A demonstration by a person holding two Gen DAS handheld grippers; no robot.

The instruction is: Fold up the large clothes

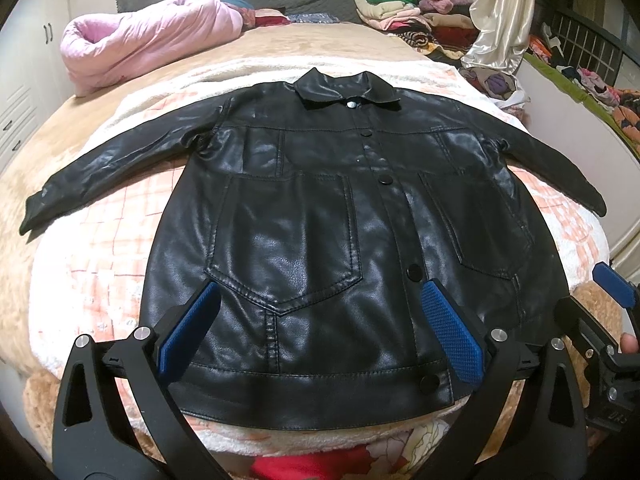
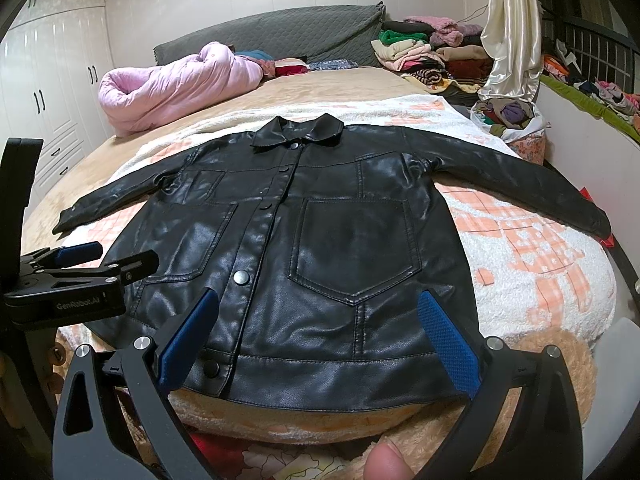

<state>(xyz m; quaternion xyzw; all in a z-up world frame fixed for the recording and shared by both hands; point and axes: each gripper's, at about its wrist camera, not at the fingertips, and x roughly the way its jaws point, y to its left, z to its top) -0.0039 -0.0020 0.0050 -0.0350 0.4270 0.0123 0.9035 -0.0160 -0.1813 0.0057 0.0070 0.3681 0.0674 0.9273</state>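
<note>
A black leather jacket (image 1: 320, 208) lies flat and face up on the bed, buttoned, collar far, both sleeves spread out to the sides. It also shows in the right wrist view (image 2: 320, 240). My left gripper (image 1: 320, 292) is open and empty, hovering over the hem near the jacket's left pocket. My right gripper (image 2: 318, 300) is open and empty, hovering over the hem by the right pocket. Each gripper appears at the edge of the other's view: the right one (image 1: 612, 292) and the left one (image 2: 80, 256).
The jacket rests on a white and orange fleece blanket (image 1: 92, 264) over a tan bedspread (image 2: 320, 84). A rolled pink duvet (image 1: 148, 36) lies at the far left. Piles of folded clothes (image 2: 424, 52) sit at the far right by a cream curtain (image 2: 512, 28). White wardrobes (image 2: 52, 80) stand left.
</note>
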